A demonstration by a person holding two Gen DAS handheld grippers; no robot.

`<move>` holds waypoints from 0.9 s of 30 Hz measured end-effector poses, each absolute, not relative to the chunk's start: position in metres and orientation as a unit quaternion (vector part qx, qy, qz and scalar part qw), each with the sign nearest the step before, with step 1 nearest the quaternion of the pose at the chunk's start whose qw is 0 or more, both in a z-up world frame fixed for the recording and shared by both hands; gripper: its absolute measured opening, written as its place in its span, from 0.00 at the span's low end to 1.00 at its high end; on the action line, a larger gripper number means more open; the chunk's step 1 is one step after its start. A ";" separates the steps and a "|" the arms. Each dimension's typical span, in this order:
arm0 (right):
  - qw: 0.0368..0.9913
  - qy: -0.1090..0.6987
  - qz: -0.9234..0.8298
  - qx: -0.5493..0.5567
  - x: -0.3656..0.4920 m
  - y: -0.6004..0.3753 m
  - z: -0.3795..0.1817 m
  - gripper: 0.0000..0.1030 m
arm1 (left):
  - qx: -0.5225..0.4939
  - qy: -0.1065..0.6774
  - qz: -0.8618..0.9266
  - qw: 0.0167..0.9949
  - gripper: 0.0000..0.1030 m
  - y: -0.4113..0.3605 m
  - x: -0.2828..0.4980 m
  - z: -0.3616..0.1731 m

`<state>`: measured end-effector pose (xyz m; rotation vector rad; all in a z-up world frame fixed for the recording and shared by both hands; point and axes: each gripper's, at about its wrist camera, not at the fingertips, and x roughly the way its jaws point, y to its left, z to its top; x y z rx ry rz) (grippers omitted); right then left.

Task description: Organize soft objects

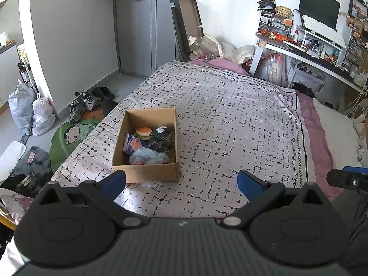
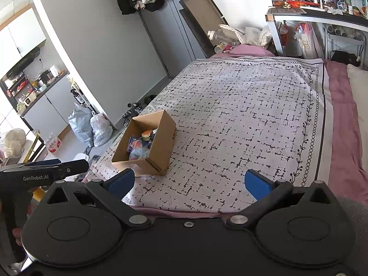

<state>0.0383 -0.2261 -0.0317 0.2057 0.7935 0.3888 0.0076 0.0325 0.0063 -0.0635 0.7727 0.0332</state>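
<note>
Resting on the bedspread [image 1: 230, 119], cardboard box [image 1: 147, 172] holds soft toys [image 1: 147, 157]; both tongs gape empty.

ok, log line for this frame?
left gripper: open, empty | right gripper: open, empty | soft toys: in cardboard box | bedspread: bare

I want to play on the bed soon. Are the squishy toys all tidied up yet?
Looks nearly done. The burger toy and fluffy blue plush already sit in the cardboard box with other bits. No loose toys show on the patterned blanket. The left hand-held gripper and right hand-held gripper are open, holding nothing. Little seems left, maybe moving the box.
</note>
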 end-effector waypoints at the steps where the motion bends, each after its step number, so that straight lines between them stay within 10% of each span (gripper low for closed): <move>1: 0.899 0.383 0.187 0.098 0.038 -0.225 -0.031 1.00 | -0.032 0.377 0.016 0.926 0.99 0.033 0.008 0.006; 27: 0.906 0.376 0.175 0.082 0.034 -0.222 -0.028 1.00 | -0.040 0.374 0.010 0.926 0.99 0.033 0.000 0.008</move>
